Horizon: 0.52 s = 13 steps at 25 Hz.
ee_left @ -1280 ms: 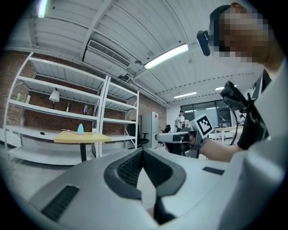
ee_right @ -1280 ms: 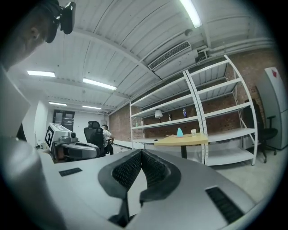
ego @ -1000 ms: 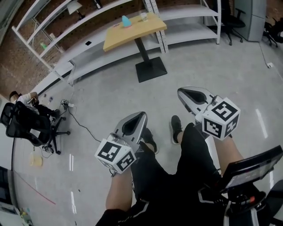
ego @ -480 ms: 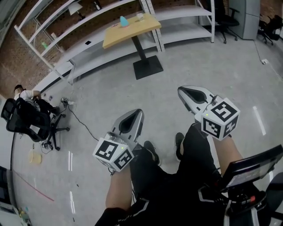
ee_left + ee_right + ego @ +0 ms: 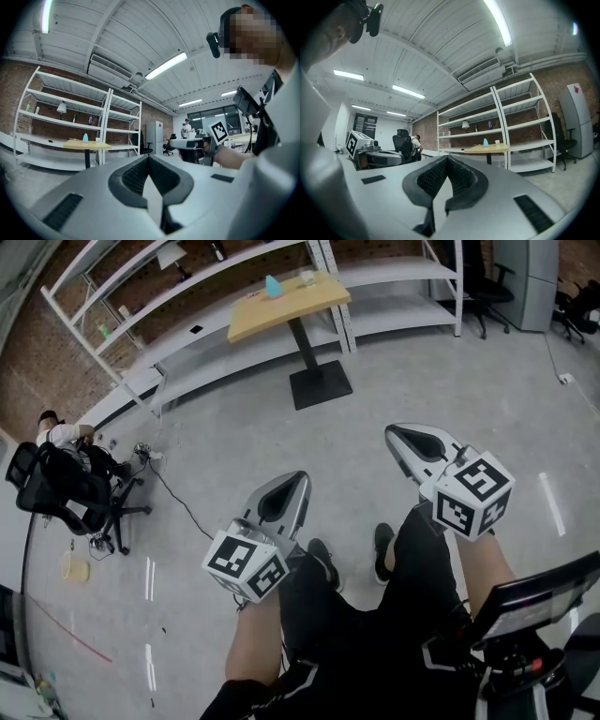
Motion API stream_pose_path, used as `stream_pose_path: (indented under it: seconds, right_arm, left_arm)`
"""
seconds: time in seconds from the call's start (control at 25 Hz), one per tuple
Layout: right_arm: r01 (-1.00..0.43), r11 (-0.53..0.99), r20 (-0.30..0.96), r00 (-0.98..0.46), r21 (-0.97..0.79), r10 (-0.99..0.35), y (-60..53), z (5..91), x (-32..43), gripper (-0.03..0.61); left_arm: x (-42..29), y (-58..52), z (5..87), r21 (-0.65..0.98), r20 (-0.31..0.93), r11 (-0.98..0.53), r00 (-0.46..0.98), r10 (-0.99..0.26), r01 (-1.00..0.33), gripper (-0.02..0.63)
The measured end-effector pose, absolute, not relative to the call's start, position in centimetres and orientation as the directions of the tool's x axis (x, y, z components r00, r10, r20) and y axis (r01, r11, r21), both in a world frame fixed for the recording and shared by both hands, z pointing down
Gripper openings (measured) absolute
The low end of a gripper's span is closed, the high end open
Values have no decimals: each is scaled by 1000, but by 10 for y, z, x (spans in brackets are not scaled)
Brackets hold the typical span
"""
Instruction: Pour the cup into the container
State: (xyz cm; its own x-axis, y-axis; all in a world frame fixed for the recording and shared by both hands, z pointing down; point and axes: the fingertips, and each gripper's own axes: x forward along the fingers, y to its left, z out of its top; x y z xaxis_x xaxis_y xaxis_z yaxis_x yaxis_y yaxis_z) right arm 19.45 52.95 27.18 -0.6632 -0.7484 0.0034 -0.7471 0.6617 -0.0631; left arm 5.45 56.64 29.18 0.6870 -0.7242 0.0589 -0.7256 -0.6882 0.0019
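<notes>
1. Far left: a person sits in a black office chair by the brick wall. A thin cable trails from there across the concrete floor.
2. White shelving runs along the brick wall, behind the surface.
3. The surface has a wood-coloured top on a single black post with a square black base. It stands on the floor at the far side of the room.
4. On the surface stands a pale-blue tapered item. A clear cup is near it on the right, not touching. Both are upright and well apart from both tongs.
5. Left tongs: jaws closed together with nothing between them. They are held over the wearer's left thigh, nose pointing toward the surface.
6. Right tongs: jaws fully closed and empty. They are held over the right thigh, beside the left pair and apart from it.
7. Far right: a grey cabinet stands with black chairs near it. A black screen sits at the lower right, close to the wearer.
</notes>
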Motion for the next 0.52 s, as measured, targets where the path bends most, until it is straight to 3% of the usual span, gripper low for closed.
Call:
stream_pose_path:
  seconds: [0.52]
  right_arm:
    - [-747,663,13,-664,-49,-747,529,272,195,0]
  left_arm:
    - [52,566,290,6,51,-684,684,-728,-729,0]
